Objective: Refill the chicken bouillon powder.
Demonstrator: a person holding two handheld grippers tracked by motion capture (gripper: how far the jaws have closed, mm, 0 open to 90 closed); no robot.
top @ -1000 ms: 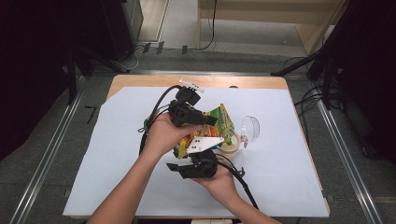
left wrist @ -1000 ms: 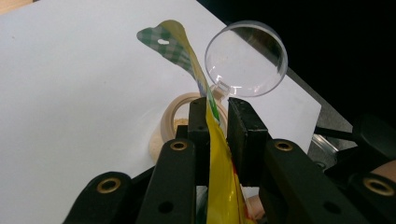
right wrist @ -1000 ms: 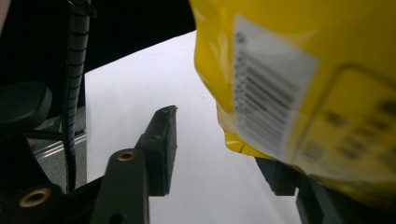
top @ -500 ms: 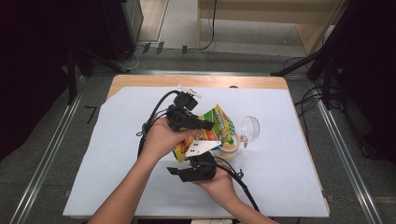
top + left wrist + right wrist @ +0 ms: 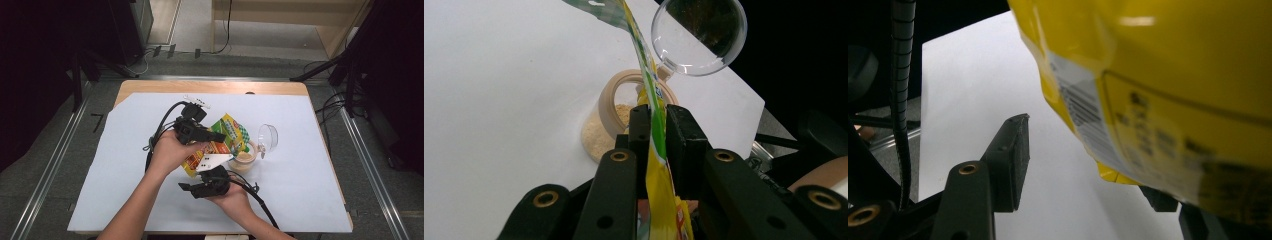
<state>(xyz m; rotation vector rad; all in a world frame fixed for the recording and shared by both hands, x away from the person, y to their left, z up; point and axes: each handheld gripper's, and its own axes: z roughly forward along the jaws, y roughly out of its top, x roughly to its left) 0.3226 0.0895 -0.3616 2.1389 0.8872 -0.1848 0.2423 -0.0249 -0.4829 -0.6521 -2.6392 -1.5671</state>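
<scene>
I have the left gripper (image 5: 212, 136) clamped on the yellow-green pouch (image 5: 225, 140), its jaws pinching the flat edge, plain in the left gripper view (image 5: 654, 135). The pouch hangs tilted over the open jar (image 5: 245, 159) near the table's centre, its upper end toward 1 o'clock. The jar holds pale powder (image 5: 599, 137); its clear lid (image 5: 268, 137) stands flipped up at the jar's 1 o'clock. My right gripper (image 5: 192, 188) sits at the pouch's 6 o'clock, jaws apart and just been opening, the pouch's lower corner (image 5: 1148, 100) over them, neither pad pressing it.
</scene>
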